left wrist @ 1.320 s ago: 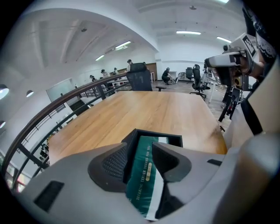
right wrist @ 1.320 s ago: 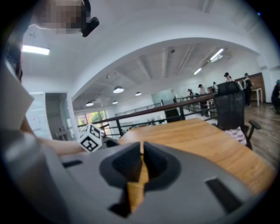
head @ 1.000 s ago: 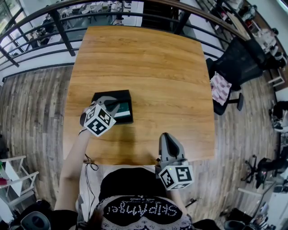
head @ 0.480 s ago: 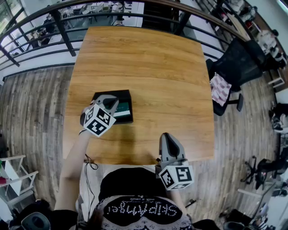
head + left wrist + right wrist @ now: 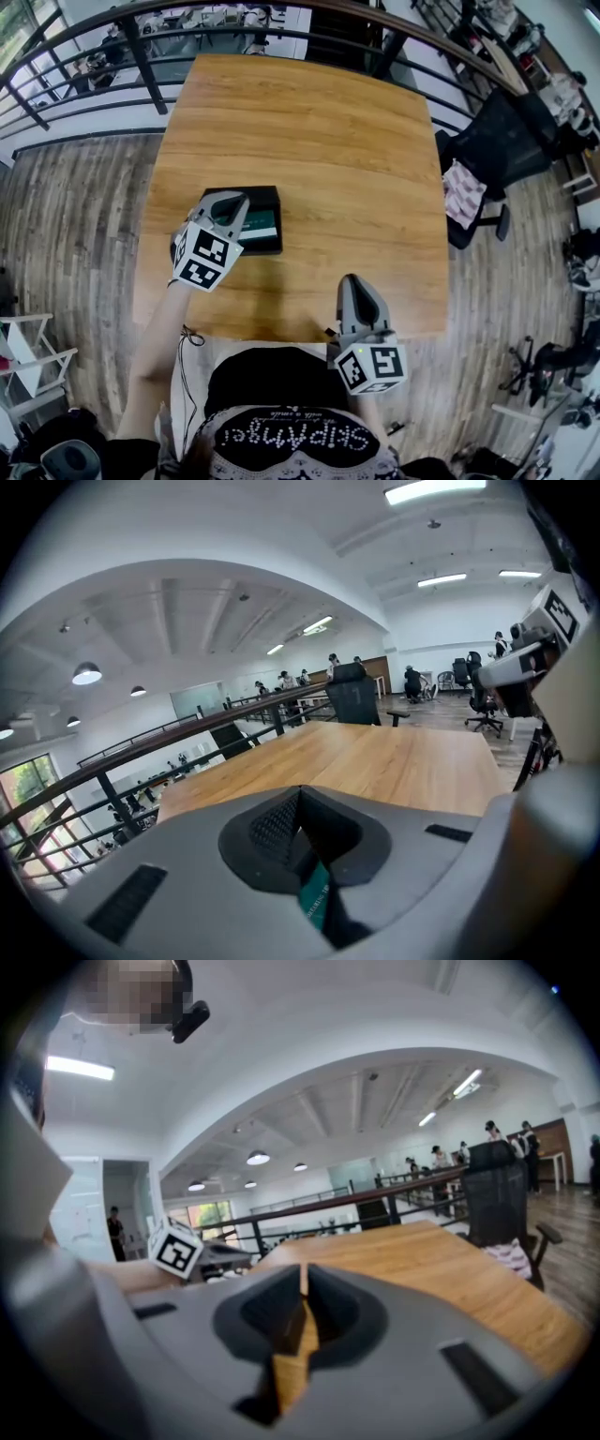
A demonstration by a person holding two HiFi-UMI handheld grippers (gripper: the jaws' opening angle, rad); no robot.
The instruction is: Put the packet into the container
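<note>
1. Wooden table (image 5: 356,169) fills the middle of the head view, and the black container (image 5: 273,194) sits on its centre-left part.
2. My left gripper (image 5: 232,206) hangs over the container's left side. Its jaws are pressed together and seem to pinch nothing; teal shows through the slit beneath them.
3. The teal packet (image 5: 260,223) lies flat inside the container. It looks thin, light, floppy and probably slick, so I'd pinch an edge.
4. At lower right, my right gripper (image 5: 354,281) is closed and empty.

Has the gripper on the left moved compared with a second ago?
Yes. The left gripper has lifted slightly over the black container, tips nearer its far rim; the green packet lies inside.
</note>
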